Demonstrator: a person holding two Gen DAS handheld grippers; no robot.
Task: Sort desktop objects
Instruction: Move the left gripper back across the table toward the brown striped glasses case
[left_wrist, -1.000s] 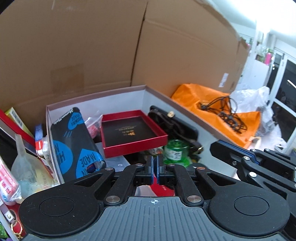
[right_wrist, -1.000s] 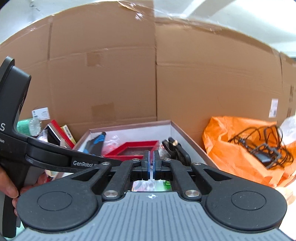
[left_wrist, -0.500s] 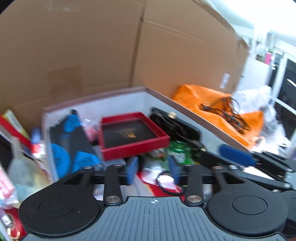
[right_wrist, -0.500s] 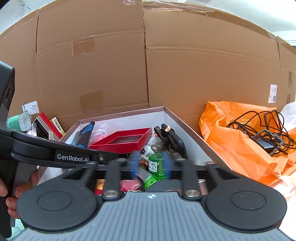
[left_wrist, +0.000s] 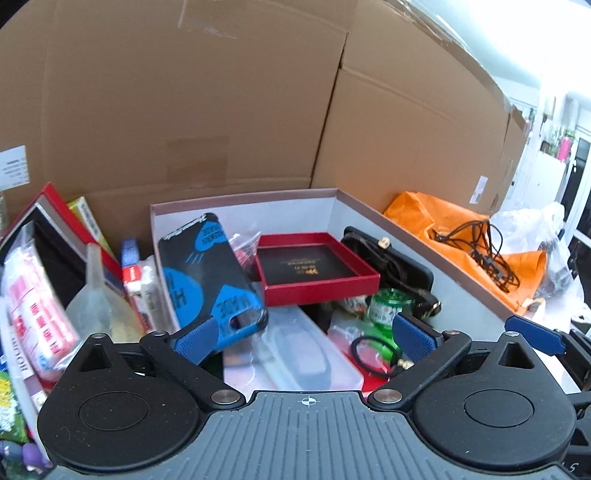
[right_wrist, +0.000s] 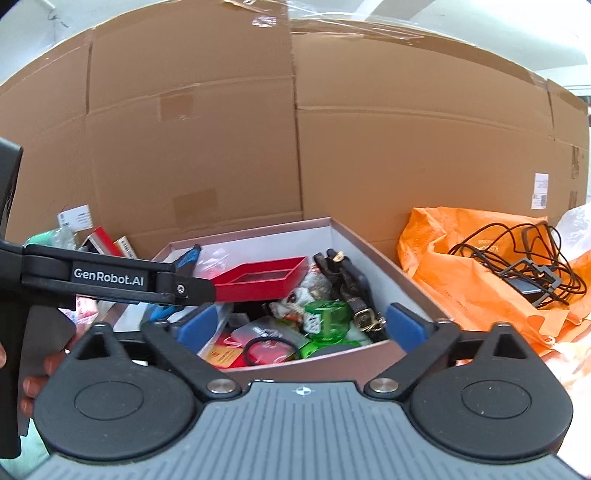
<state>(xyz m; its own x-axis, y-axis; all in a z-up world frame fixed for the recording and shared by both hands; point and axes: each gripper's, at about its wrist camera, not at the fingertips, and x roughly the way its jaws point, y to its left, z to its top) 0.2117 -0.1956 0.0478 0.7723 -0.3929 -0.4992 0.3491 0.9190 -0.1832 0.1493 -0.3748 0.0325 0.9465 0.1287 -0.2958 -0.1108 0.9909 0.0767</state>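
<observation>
An open brown-rimmed box (left_wrist: 424, 247) (right_wrist: 365, 243) holds the clutter: a red tray-lid (left_wrist: 314, 269) (right_wrist: 266, 280), a black-and-blue phone case (left_wrist: 207, 277), a green jar (left_wrist: 388, 302) (right_wrist: 327, 317), a black strap with gold buckle (left_wrist: 391, 258) (right_wrist: 354, 291), a clear plastic case (left_wrist: 303, 347) and a black hair tie (left_wrist: 369, 354) (right_wrist: 266, 349). My left gripper (left_wrist: 303, 336) is open and empty just above the box's near part. My right gripper (right_wrist: 301, 326) is open and empty at the box's front edge. The left gripper's arm (right_wrist: 110, 282) crosses the right wrist view.
Tall cardboard sheets (left_wrist: 221, 110) (right_wrist: 332, 129) stand behind the box. An orange bag (left_wrist: 461, 236) (right_wrist: 480, 280) with black cables lies to the right. Packets, a red book and small boxes (left_wrist: 55, 277) crowd the left side. White plastic bags (left_wrist: 535, 236) lie far right.
Both grippers have gone from shut to wide open over the last second. Both views shifted slightly, showing more of the box's contents.
</observation>
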